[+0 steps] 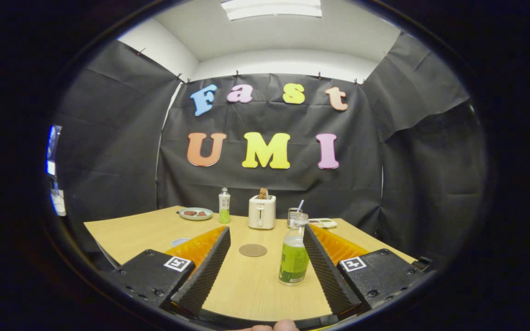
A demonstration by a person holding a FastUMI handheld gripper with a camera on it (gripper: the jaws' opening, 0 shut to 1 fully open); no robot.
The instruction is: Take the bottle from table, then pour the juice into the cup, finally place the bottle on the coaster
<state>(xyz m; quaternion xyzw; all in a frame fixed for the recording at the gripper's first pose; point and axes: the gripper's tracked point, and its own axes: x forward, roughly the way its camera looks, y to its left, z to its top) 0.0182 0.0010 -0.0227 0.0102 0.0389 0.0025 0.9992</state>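
gripper [265, 271] wide open, green-label bottle [294, 257] upright between the fingers – right by the right one, coaster [253, 250] just ahead, toaster [262, 212], plate [195, 214], second bottle [224, 206] way back on the table [131, 234]

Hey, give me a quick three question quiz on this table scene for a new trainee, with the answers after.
1. True or false: the gripper is shut on the bottle.
2. What lies flat between the fingers, beside the bottle?
3. Behind the coaster stands: A) kettle B) toaster C) bowl.

Key:
1. False; it is open, the bottle standing close by one finger.
2. The round coaster.
3. B.
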